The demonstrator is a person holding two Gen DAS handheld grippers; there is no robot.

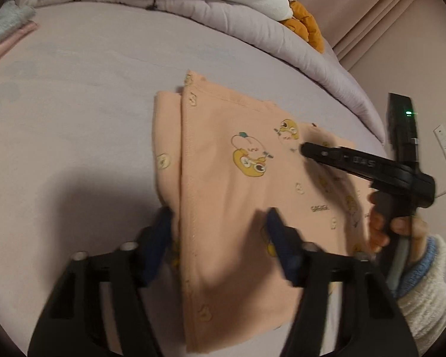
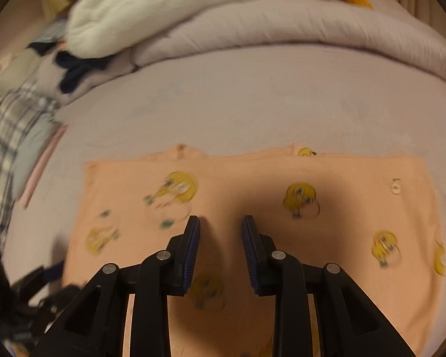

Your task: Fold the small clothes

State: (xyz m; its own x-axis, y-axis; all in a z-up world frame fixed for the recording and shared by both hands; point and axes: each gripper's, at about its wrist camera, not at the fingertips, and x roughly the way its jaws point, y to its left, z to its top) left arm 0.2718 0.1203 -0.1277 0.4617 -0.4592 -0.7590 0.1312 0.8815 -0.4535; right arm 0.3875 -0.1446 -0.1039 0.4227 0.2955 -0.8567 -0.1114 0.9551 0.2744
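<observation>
A peach garment [image 1: 223,178] printed with yellow cartoon figures lies folded flat on the lilac bed sheet [image 1: 89,104]. My left gripper [image 1: 220,223] hovers over its near left part. Its blue-padded jaws stand apart, straddling the stitched edge, and the pads do not press on the cloth. In the left wrist view my right gripper [image 1: 306,150] reaches in from the right, held by a hand [image 1: 401,229] in a white sleeve, its tip over the garment. In the right wrist view the garment [image 2: 252,196] fills the lower half, and the right gripper [image 2: 220,220] is open just above it with nothing between its pads.
A rolled lilac quilt [image 1: 223,17] runs along the far side, with a white plush blanket [image 2: 163,6] and an orange soft toy [image 1: 306,26] on it. Plaid and dark clothes [image 2: 12,136] are piled at the left. A pink folded item [image 1: 9,41] lies at the left edge.
</observation>
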